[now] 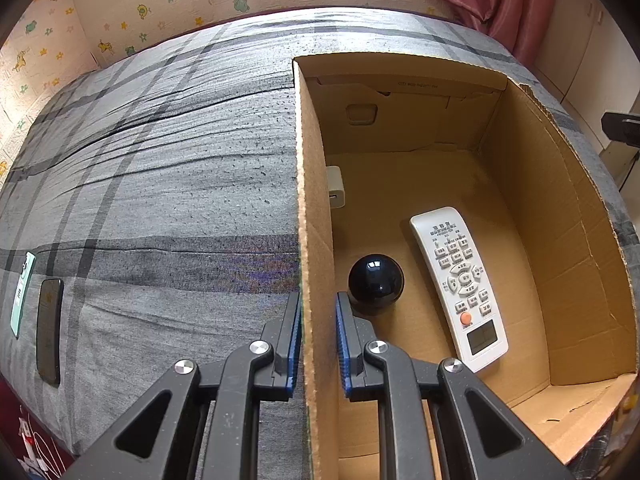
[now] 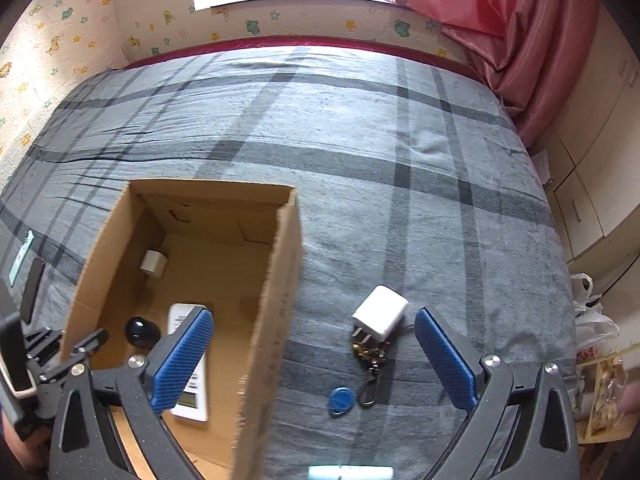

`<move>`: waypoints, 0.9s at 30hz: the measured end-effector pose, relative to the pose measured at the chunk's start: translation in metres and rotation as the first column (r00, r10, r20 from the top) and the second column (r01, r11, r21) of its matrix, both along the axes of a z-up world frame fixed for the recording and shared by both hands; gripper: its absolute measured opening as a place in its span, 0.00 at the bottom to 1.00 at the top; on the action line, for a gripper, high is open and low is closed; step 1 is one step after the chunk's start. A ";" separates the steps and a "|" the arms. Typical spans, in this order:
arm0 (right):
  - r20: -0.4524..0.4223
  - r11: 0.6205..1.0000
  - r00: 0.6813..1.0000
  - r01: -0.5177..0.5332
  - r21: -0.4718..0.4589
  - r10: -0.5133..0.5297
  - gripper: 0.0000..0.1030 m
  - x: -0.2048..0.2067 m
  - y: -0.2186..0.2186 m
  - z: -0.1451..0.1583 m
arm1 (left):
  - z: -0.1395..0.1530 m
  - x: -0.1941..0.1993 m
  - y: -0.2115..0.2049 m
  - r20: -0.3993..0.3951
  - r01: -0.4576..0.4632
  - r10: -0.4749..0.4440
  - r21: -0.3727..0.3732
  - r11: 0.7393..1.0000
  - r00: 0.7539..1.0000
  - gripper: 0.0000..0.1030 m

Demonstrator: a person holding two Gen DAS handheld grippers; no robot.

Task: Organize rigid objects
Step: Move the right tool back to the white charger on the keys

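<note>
Left wrist view: my left gripper (image 1: 318, 340) has its jaws pinching the near wall of the open brown cardboard box (image 1: 308, 200), steadying it on the grey plaid bed (image 1: 160, 184); inside lie a glossy black ball (image 1: 376, 283), a white remote control (image 1: 460, 284) running long-axis away from me, and a small white plug block (image 1: 335, 186). Right wrist view: my right gripper (image 2: 314, 360) has its jaws spread wide and empty, straddling the box's right wall, with the white cube charger (image 2: 381, 313) just ahead, right of centre and nearer the right jaw, prongs pointing toward me and down-left. A dark metal keychain (image 2: 372, 364) trails from it toward me, beside a blue round fob (image 2: 341, 400), so I judge this hand takes the charger next.
</note>
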State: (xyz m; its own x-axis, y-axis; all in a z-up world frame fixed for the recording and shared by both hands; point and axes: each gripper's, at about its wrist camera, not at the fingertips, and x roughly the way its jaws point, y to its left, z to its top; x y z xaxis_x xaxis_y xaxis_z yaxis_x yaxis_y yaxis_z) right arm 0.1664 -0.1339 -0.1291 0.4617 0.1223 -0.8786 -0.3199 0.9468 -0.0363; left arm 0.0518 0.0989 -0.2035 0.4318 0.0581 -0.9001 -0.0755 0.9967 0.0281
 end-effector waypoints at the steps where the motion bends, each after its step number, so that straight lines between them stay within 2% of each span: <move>1: -0.002 1.000 1.000 0.008 0.000 -0.008 1.00 0.002 -0.005 -0.003 | 0.000 0.000 0.000 0.000 -0.001 0.001 -0.001 1.000 1.000 0.17; 10: -0.053 0.996 0.995 0.089 0.004 -0.088 1.00 0.021 -0.048 -0.039 | 0.000 -0.001 0.002 0.003 -0.003 0.003 -0.004 1.000 1.000 0.17; 19: -0.142 0.981 0.973 0.189 0.046 -0.181 1.00 0.044 -0.076 -0.079 | 0.000 0.000 0.001 0.001 -0.001 0.001 -0.001 1.000 1.000 0.17; 27: -0.193 0.984 0.967 0.175 0.021 -0.168 1.00 0.065 -0.074 -0.096 | -0.001 0.000 0.003 0.000 -0.004 0.004 -0.007 1.000 1.000 0.17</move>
State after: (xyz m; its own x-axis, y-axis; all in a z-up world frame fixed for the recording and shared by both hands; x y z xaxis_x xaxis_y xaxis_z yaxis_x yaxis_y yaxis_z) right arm 0.2309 -0.2076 -0.2248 0.3036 0.0902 -0.9485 -0.1503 0.9876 0.0458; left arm 0.0519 0.1017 -0.2044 0.4312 0.0533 -0.9007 -0.0797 0.9966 0.0208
